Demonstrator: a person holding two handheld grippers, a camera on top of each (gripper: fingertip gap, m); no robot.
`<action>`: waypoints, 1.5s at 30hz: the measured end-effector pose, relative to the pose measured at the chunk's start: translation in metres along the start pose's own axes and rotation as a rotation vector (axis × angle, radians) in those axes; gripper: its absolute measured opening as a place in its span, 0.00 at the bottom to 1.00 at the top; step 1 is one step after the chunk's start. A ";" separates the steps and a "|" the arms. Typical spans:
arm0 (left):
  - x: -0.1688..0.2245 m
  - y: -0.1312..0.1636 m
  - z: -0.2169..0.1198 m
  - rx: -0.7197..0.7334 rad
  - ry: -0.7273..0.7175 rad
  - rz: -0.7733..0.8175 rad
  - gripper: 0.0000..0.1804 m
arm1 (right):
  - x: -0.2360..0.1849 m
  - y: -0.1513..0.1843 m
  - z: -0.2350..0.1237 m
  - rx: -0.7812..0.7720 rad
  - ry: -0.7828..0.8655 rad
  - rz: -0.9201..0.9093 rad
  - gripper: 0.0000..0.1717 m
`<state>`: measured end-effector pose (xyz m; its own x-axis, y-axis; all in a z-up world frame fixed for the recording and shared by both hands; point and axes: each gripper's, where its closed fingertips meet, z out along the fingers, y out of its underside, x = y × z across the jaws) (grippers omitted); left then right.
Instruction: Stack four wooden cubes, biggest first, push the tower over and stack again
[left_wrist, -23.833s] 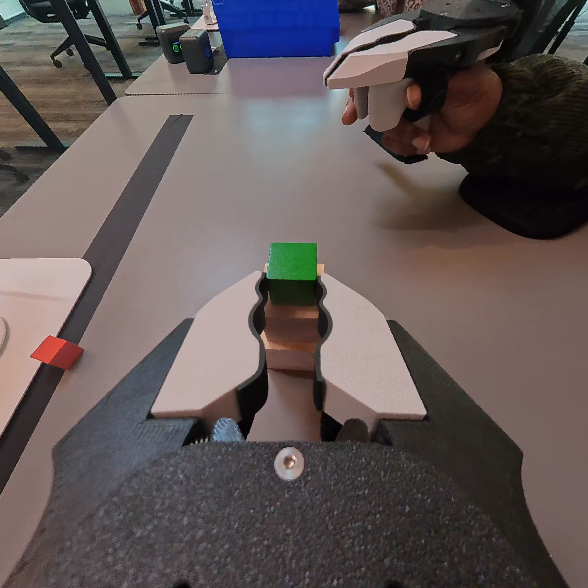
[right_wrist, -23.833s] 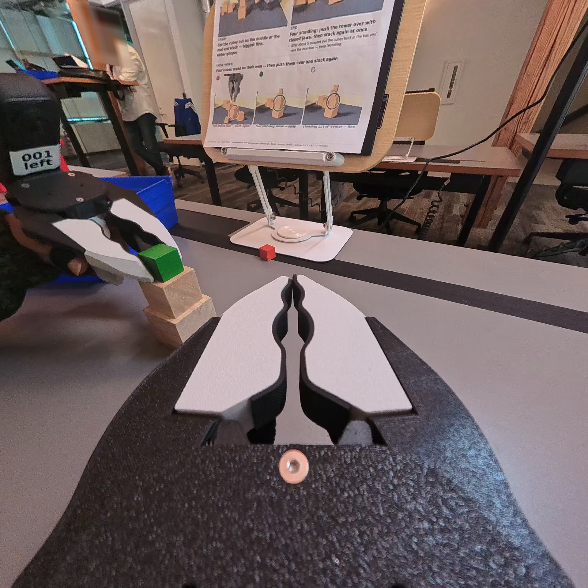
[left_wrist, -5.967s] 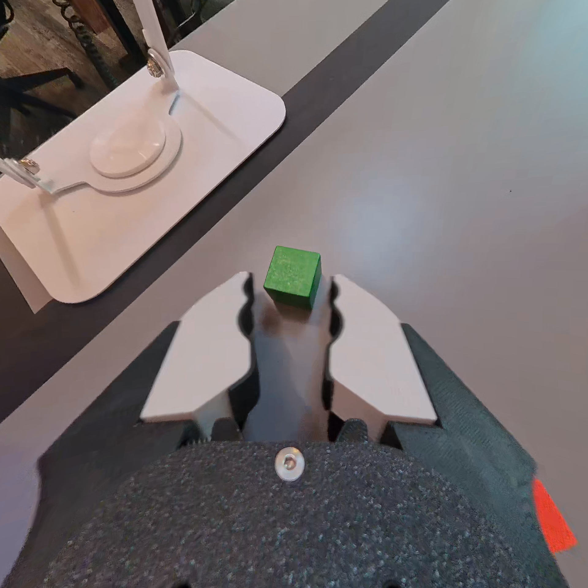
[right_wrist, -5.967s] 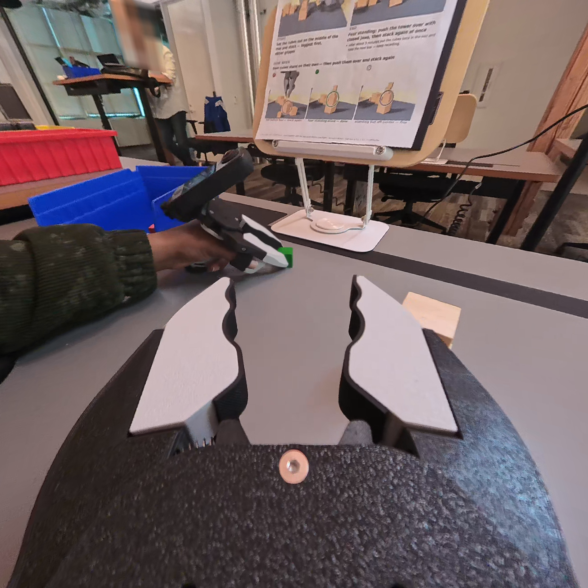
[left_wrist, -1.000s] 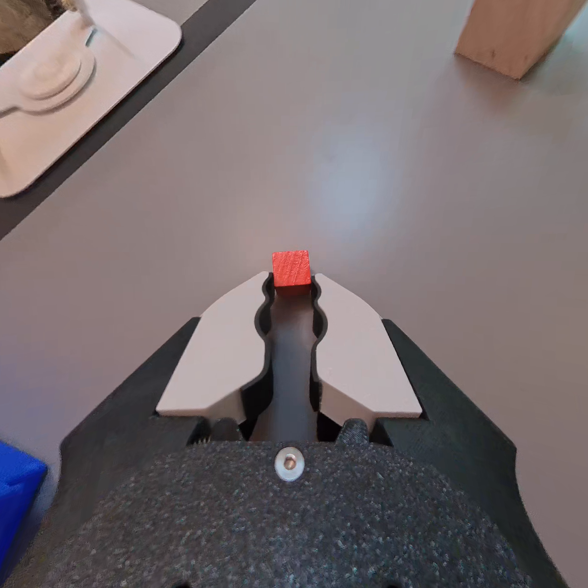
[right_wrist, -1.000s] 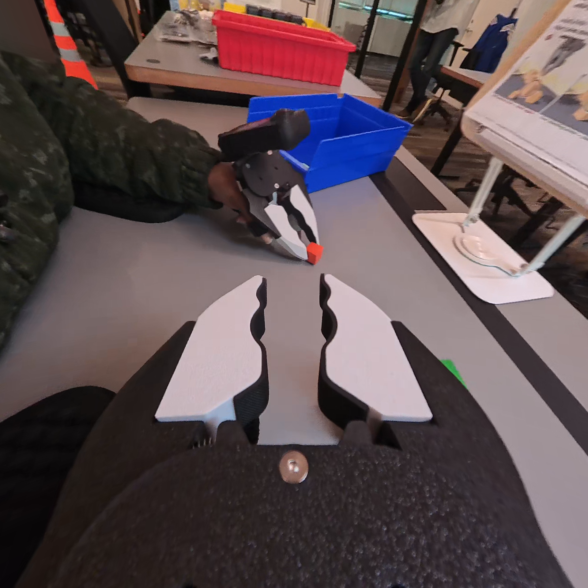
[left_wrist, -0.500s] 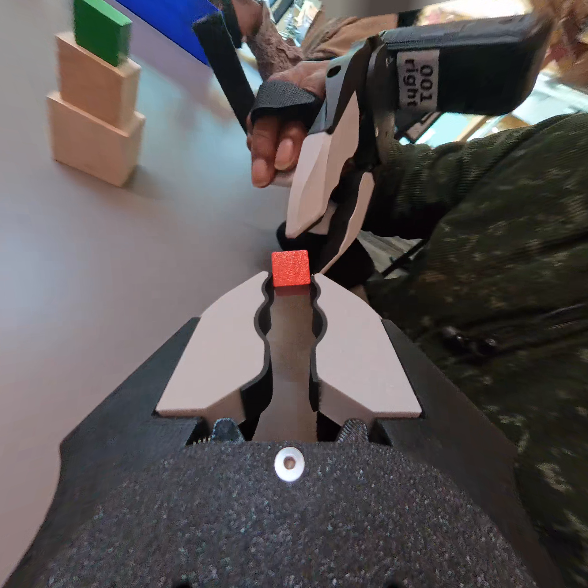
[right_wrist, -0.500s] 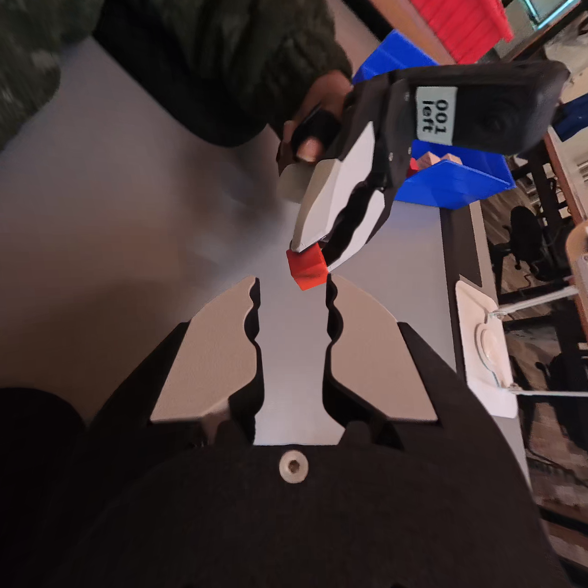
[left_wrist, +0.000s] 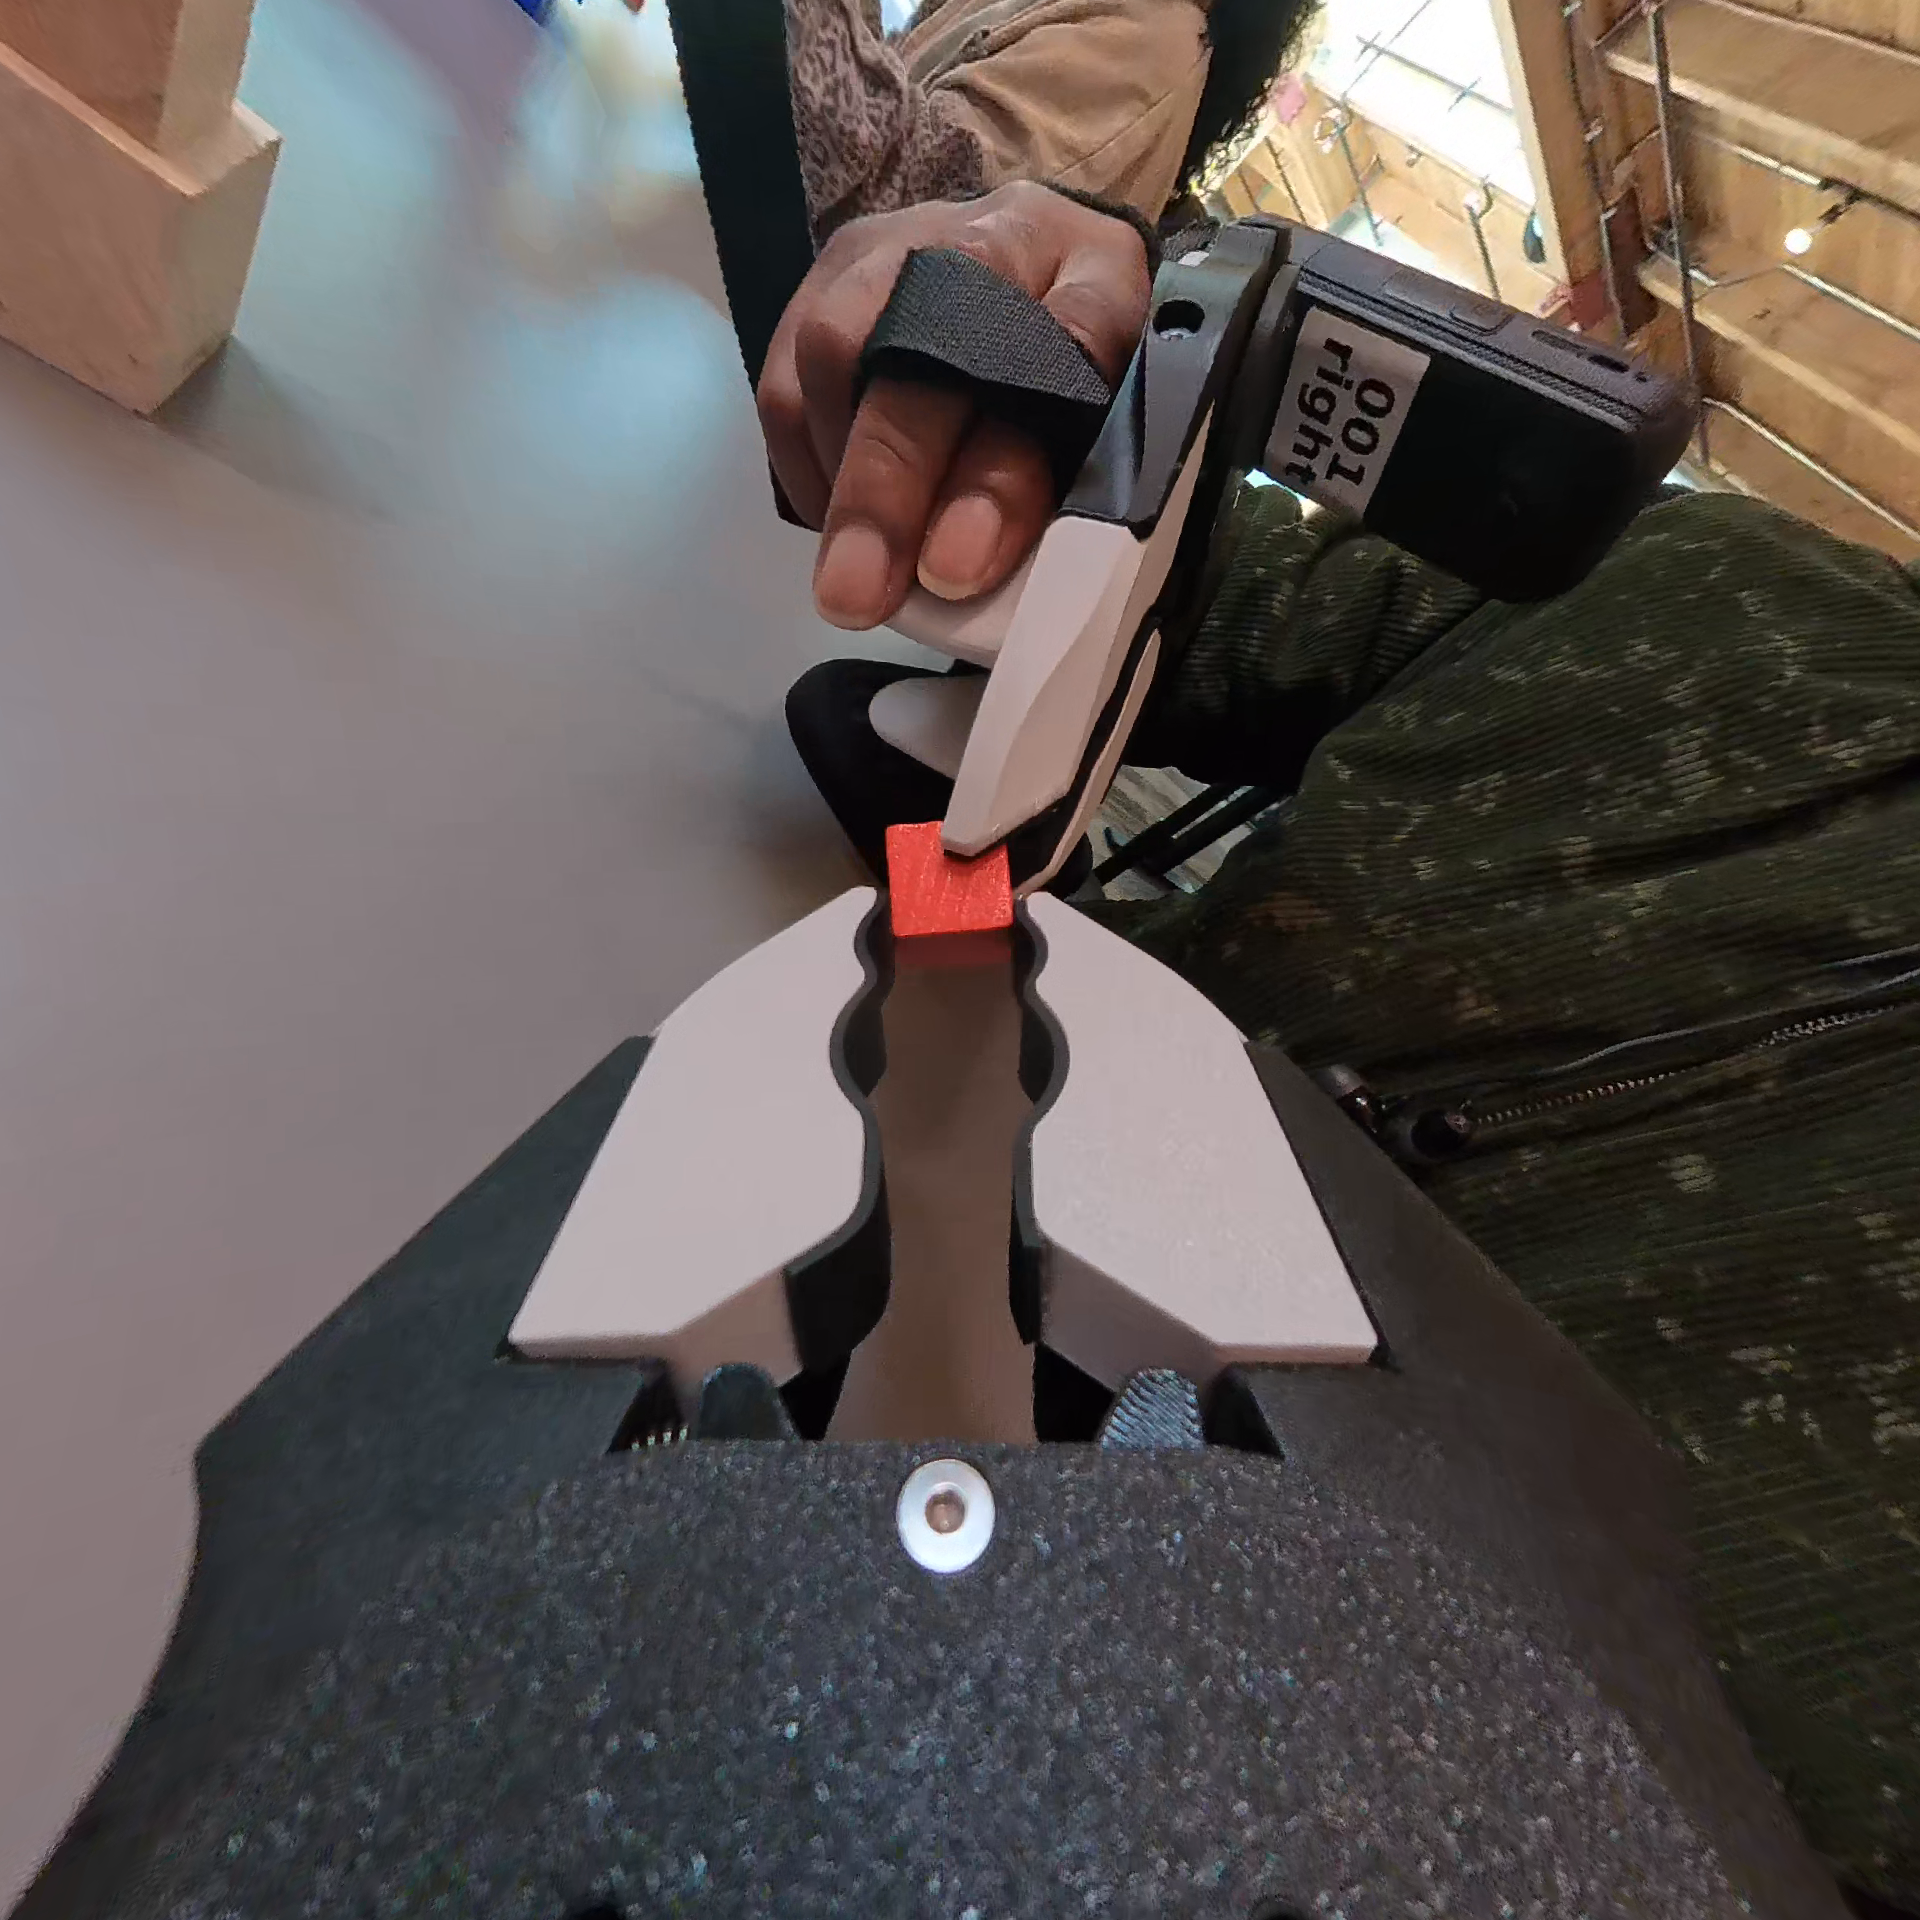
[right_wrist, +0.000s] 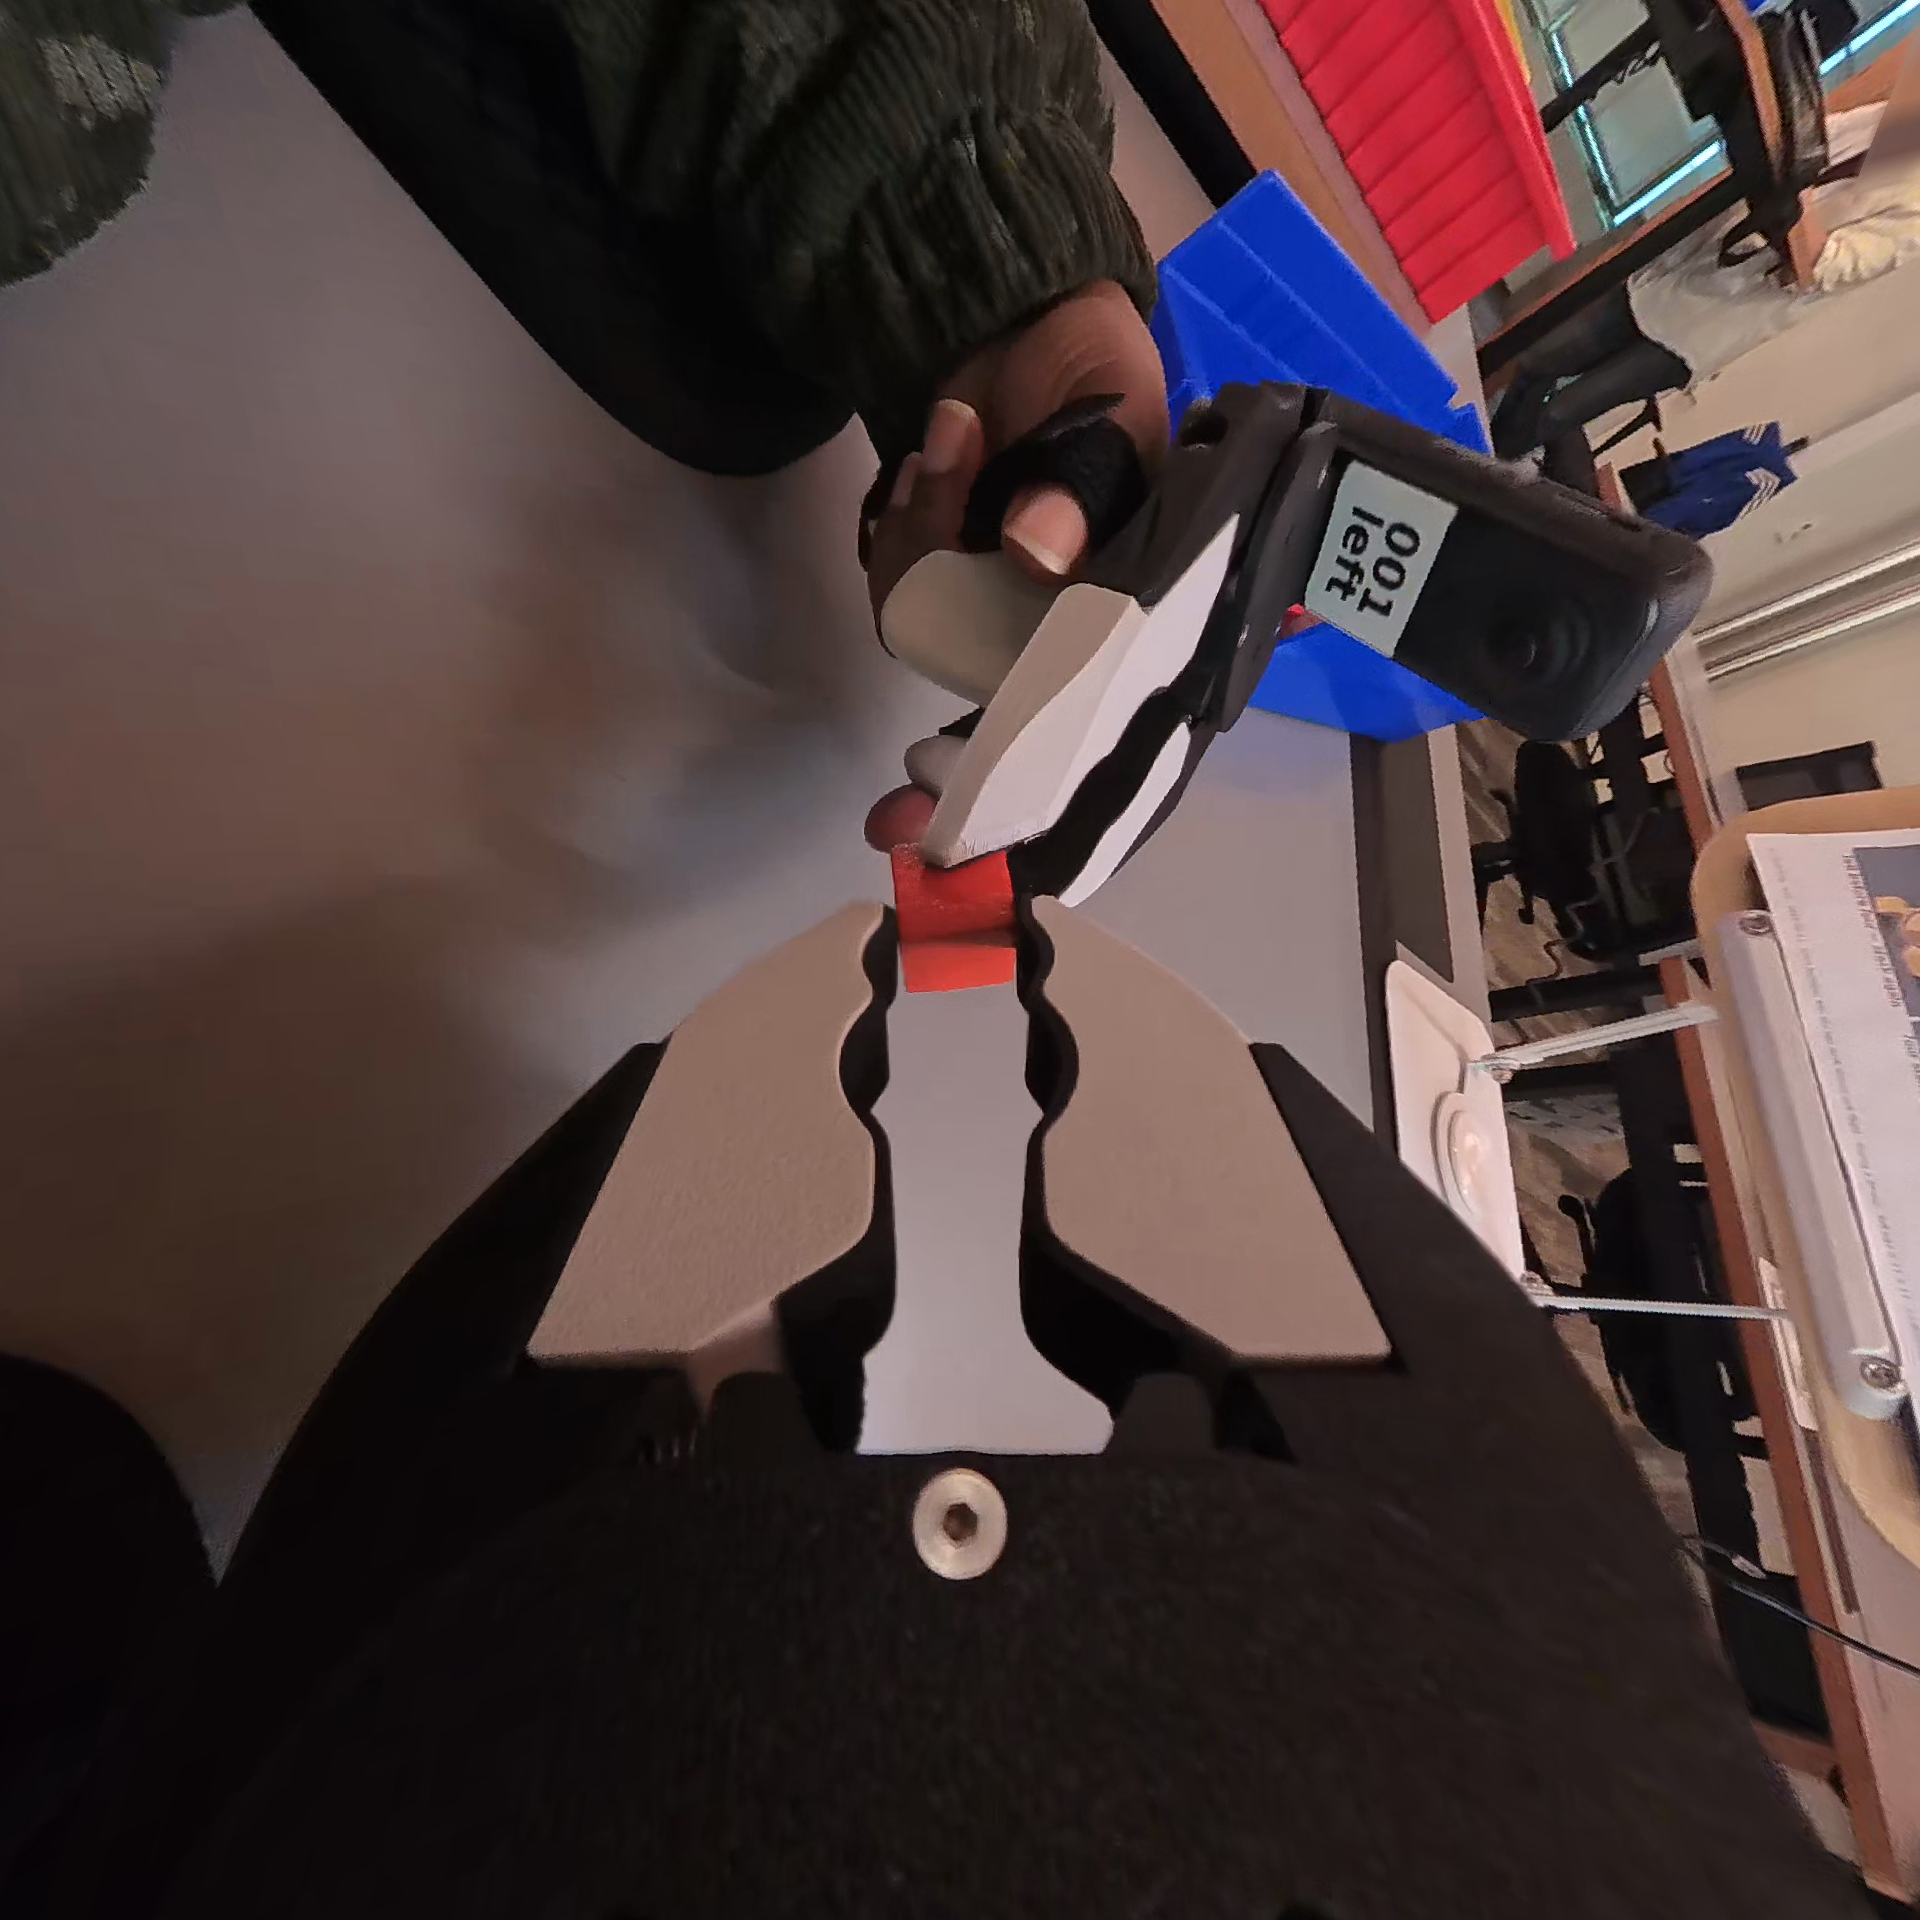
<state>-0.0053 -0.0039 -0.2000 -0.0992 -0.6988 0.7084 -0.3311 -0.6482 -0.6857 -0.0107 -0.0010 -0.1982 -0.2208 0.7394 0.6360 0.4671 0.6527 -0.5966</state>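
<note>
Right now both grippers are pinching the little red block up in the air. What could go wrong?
1. The red block is tiny, and the left gripper and right gripper each pinch it only at the fingertips. If both let go together, it would likely fall onto the grey table.
2. If they pull different ways, the block could twist or pop out.

grey table (right_wrist: 312, 644) | office chairs (right_wrist: 1558, 821) (dark) | wood-slat wall (left_wrist: 1714, 156)

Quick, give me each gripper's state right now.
Left gripper: closed on the small red cube.
Right gripper: closed on the same red cube, both grippers gripping it at once.
</note>
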 end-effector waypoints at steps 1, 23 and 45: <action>0.000 0.000 0.001 0.004 0.004 -0.004 0.12 | 0.000 0.000 -0.001 -0.004 0.003 0.003 0.13; -0.042 -0.092 -0.152 0.666 -1.016 0.630 0.00 | 0.133 0.141 -0.124 0.121 0.028 0.789 0.13; -0.055 -0.086 -0.149 0.643 -0.996 0.569 0.00 | 0.118 0.164 -0.112 0.073 -0.066 0.777 0.13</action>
<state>-0.1108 0.1356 -0.1554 0.7464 -0.6628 0.0599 0.0577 -0.0251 -0.9980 0.1357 0.1742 -0.1663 0.0948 0.9955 -0.0061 0.4518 -0.0485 -0.8908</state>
